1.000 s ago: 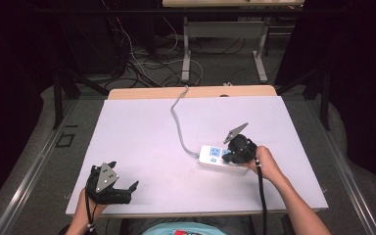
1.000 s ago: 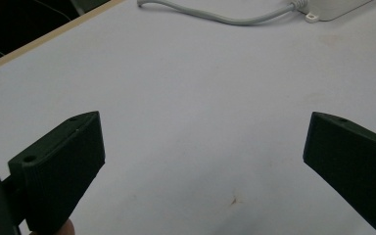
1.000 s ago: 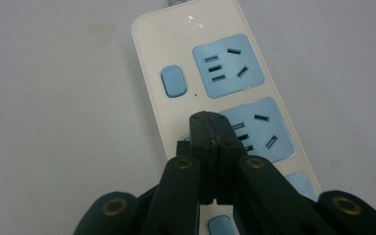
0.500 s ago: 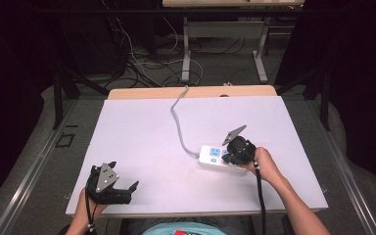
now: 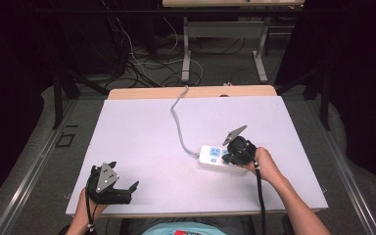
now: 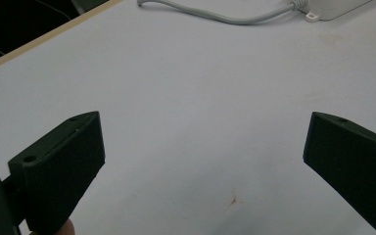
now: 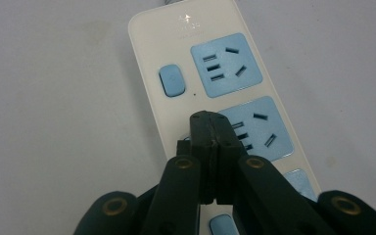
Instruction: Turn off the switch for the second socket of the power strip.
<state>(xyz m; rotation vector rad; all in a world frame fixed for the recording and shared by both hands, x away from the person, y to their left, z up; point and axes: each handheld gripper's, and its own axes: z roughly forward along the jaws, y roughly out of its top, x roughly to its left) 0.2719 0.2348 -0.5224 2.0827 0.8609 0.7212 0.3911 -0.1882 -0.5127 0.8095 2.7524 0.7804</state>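
Observation:
A white power strip (image 5: 210,156) with blue sockets lies right of the middle of the white table (image 5: 142,137). My right gripper (image 5: 225,158) is over it, jaws shut together with nothing between them. In the right gripper view the closed tips (image 7: 210,132) stand over the strip (image 7: 176,44) beside its middle socket (image 7: 257,129), below a blue button (image 7: 172,80); I cannot tell whether they touch. My left gripper (image 5: 129,192) sits near the front left edge, open and empty. Its wide-apart jaws (image 6: 203,161) frame bare table.
The strip's grey cable (image 5: 178,122) curves from its left end back over the table's far wooden edge (image 5: 191,92). It also crosses the top of the left gripper view as the cable (image 6: 225,17). Table legs and tangled floor cables (image 5: 142,54) lie beyond.

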